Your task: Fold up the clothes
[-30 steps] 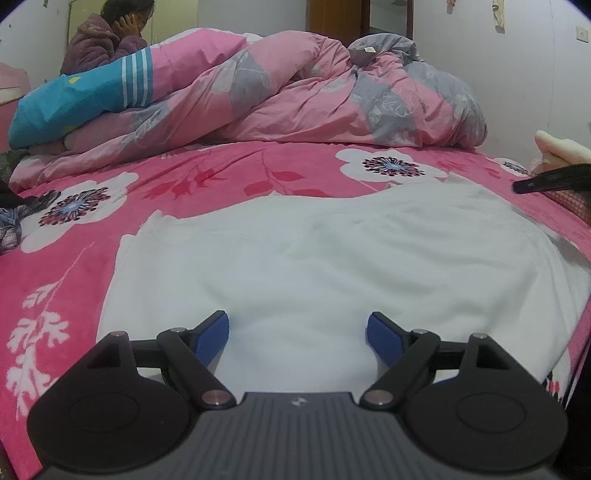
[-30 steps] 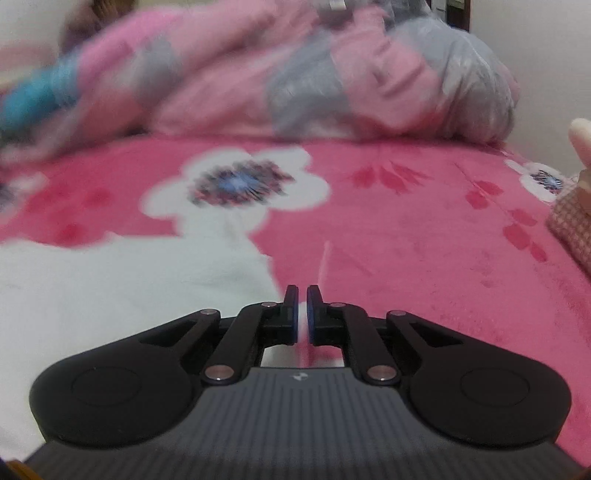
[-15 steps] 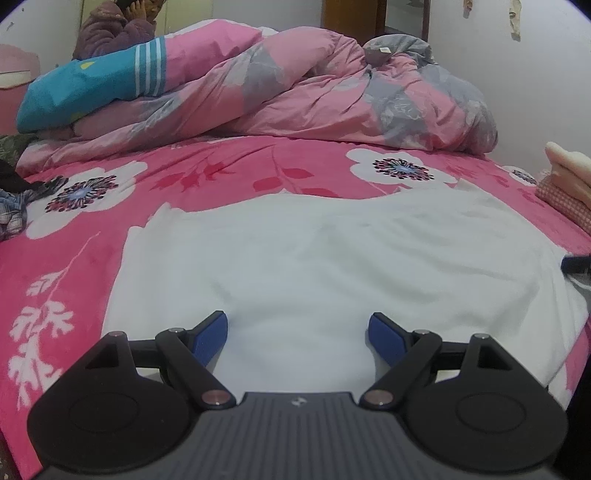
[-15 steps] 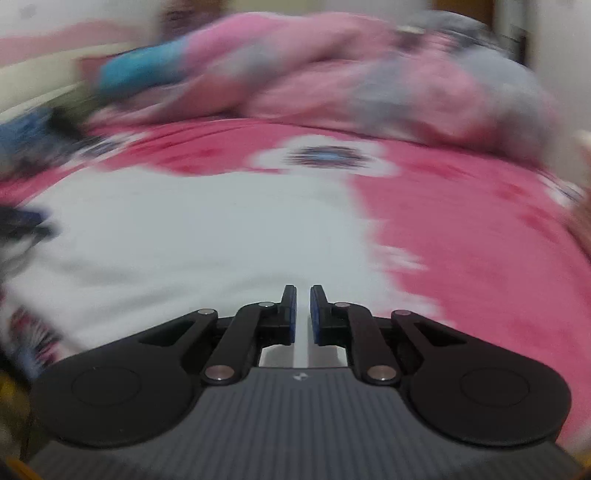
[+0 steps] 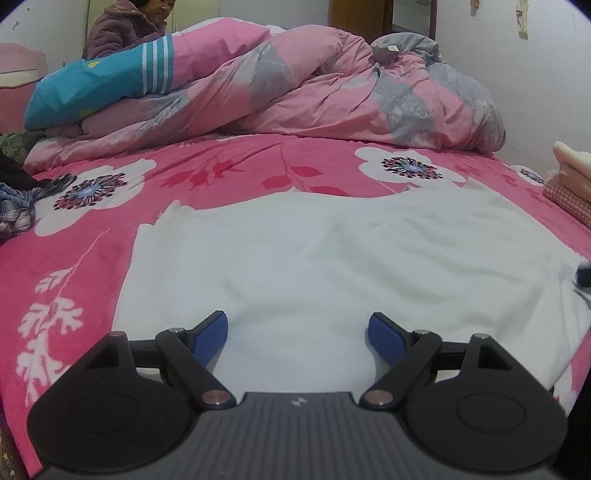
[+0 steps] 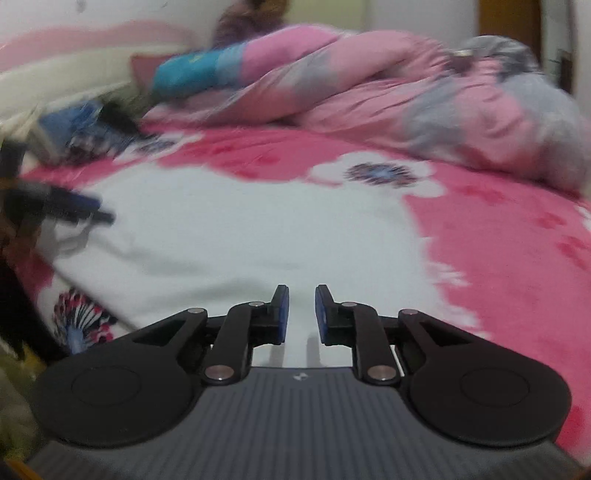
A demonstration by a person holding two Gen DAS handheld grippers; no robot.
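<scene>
A white garment (image 5: 325, 258) is lying spread flat on the pink flowered bed cover (image 5: 85, 258), its near edge reaching toward both cameras. The left tongs (image 5: 297, 332) are hovering over the near part of the white cloth with their blue pads (image 5: 208, 334) standing wide apart and nothing between them; whether they are touching the fabric cannot be told. The right tongs (image 6: 300, 314) are hanging over the right-hand near part of the same garment (image 6: 229, 236), their jaws having just been opening from a clenched state to a narrow gap, with only the cloth showing below through that gap and nothing gripped. In the right wrist view, which is blurred, the left tongs (image 6: 79, 206) are showing as a dark shape at the garment's left edge. A bunched pink and grey quilt (image 5: 332, 88) is lying across the far side of the bed, with a blue striped pillow (image 5: 99, 81) resting on its left end. A person in a dark purple jacket (image 5: 122, 29) is sitting behind that pillow. Dark checked clothes (image 5: 18, 206) are lying at the left edge of the bed, and a folded pile of cloth (image 5: 570, 184) is sitting at the right edge, just beside the garment's far right corner.
</scene>
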